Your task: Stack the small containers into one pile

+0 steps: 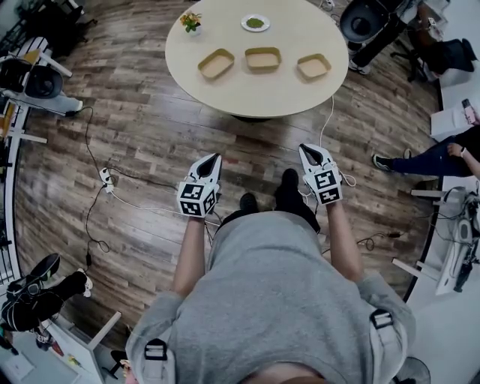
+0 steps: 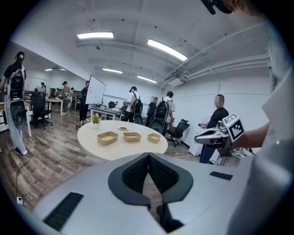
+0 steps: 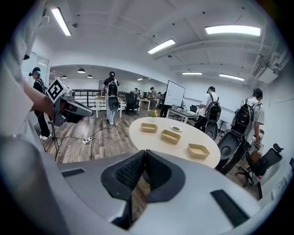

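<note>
Containers, 3 across the table, lay well ahead of my left gripper and right gripper, jaws closed, empty.

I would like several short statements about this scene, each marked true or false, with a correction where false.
1. The left container, middle container and right container lie apart, not stacked. True.
2. The left tongs hold a container. False: they are shut on nothing.
3. The right tongs stand wide open. False: they are shut.
4. A flower pot stands on the round table. True.
5. The small plate lies inside a container. False: it lies on the bare table.
</note>
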A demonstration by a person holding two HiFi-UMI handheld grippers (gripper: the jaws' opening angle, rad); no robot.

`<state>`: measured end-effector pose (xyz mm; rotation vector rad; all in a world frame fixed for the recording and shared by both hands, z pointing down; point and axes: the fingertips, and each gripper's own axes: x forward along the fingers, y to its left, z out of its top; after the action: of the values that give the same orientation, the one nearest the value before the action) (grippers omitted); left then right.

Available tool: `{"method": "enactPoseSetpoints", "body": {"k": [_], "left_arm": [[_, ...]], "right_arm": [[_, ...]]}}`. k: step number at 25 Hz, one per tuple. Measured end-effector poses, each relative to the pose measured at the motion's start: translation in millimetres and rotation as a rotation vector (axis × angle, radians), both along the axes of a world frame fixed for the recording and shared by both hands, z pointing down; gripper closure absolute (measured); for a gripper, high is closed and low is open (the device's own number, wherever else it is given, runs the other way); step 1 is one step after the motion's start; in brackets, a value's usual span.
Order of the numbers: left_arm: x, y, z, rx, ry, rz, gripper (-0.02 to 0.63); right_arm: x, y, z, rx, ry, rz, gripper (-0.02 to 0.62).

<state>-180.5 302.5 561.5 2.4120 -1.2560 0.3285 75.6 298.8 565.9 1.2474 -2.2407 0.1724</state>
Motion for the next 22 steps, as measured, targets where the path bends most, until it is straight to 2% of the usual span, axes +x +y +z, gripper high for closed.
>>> {"method": "enactPoseSetpoints", "body": {"k": [12, 22], "left_arm": [[6, -9, 4, -0.006, -0.013, 0.018, 0.586], [16, -48, 1, -0.016, -0.016, -0.008, 0.586]], "right_arm": [[15, 3, 14, -0.016, 0.015, 0.030, 0.589], [27, -39, 14, -0.025, 0.014, 0.012, 0.589]]}}
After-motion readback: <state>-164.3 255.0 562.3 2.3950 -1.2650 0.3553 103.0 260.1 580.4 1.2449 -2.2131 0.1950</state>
